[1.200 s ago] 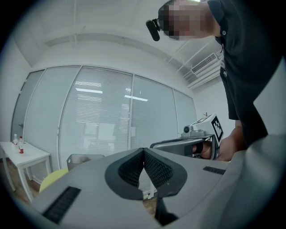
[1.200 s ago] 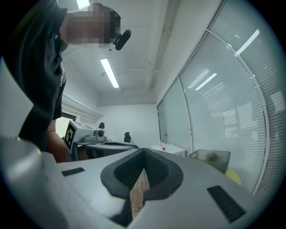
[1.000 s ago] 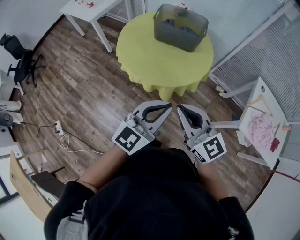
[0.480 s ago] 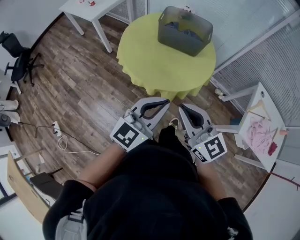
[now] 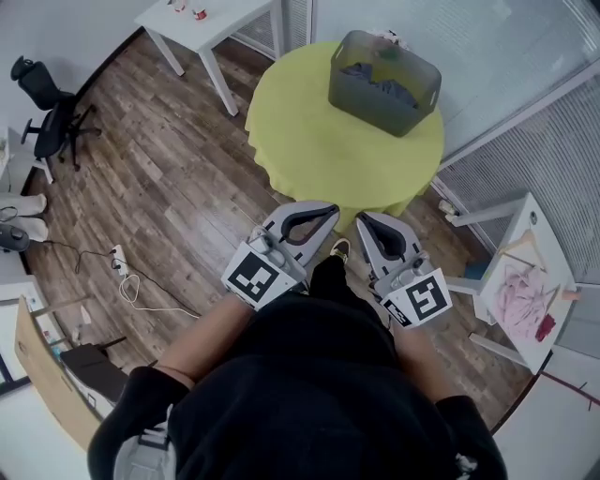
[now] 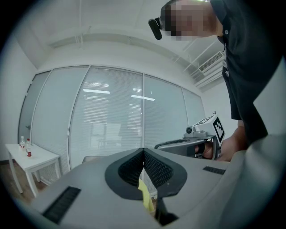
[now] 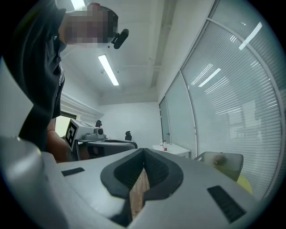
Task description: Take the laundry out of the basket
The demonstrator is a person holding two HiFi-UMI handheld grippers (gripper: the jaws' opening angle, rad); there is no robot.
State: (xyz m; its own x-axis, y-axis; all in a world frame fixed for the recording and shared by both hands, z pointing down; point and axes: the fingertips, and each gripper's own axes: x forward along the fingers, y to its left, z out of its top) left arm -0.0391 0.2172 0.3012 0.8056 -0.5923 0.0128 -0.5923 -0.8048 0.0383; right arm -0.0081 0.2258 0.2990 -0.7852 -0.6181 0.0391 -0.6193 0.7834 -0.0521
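Observation:
A grey laundry basket (image 5: 384,82) stands on the far side of a round yellow-green table (image 5: 328,141), with dark blue laundry (image 5: 370,73) inside it. I hold both grippers close to my body, well short of the table and pointing toward it. My left gripper (image 5: 333,209) is shut with nothing in it, and my right gripper (image 5: 361,218) is likewise shut and empty. In the left gripper view the jaws (image 6: 143,151) meet, and the right gripper (image 6: 190,144) shows beside them. The right gripper view shows the basket (image 7: 222,162) ahead on the right.
A white side table (image 5: 211,19) with small bottles stands at the back left. An office chair (image 5: 47,108) is at the far left. A white rack with pink cloth (image 5: 520,286) stands at the right. A power strip and cable (image 5: 127,272) lie on the wooden floor.
The table and basket have shifted right and slightly down in the head view as I step toward them. Both grippers stay shut and keep their place before my body.

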